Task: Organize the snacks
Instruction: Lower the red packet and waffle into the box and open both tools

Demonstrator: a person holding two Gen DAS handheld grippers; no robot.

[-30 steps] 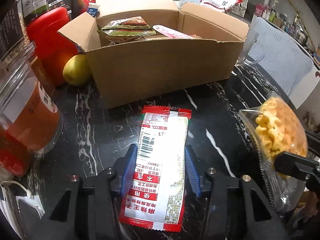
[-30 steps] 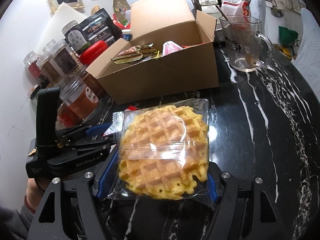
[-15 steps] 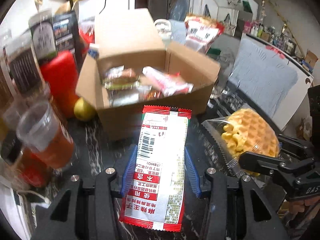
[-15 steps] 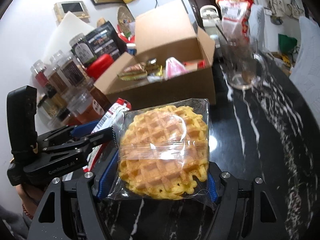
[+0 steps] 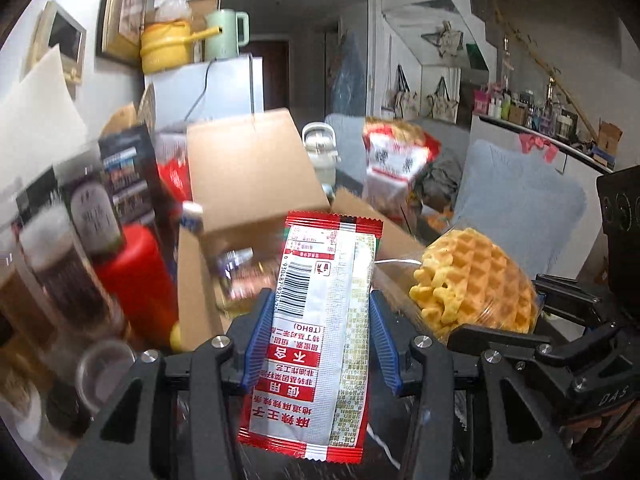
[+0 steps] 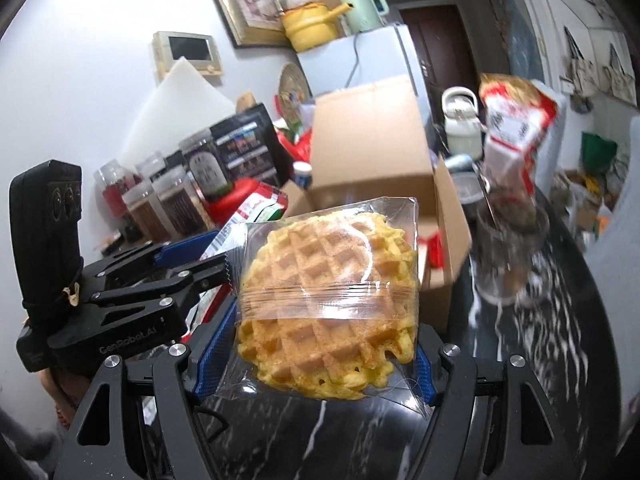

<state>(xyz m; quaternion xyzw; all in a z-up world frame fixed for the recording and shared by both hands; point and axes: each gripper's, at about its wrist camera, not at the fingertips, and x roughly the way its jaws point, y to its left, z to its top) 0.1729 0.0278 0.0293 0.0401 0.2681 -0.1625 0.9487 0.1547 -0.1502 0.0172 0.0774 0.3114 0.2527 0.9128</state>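
Observation:
My left gripper (image 5: pixel 318 330) is shut on a long red-and-white snack packet (image 5: pixel 320 332) that sticks up between its blue pads. My right gripper (image 6: pixel 316 344) is shut on a round waffle in a clear wrapper (image 6: pixel 328 300); the same waffle (image 5: pixel 476 280) shows at the right of the left wrist view. Both snacks hang in the air in front of an open cardboard box (image 5: pixel 256 184), whose raised lid (image 6: pixel 368 144) faces me. Several wrapped snacks lie inside the box, blurred. The left gripper (image 6: pixel 180 268) sits just left of the waffle in the right wrist view.
Spice jars (image 5: pixel 64 264) and a red container (image 5: pixel 140 280) crowd the left side beside the box. A glass mug (image 6: pixel 508 256) and a red-and-white snack bag (image 6: pixel 516 128) stand right of the box on the black marble table (image 6: pixel 540 340). A white kettle (image 6: pixel 460 124) is behind.
Both grippers have risen off the table with their snacks and tilted upward, so the box now sits lower and partly behind the packet and waffle. Neither grip changed.

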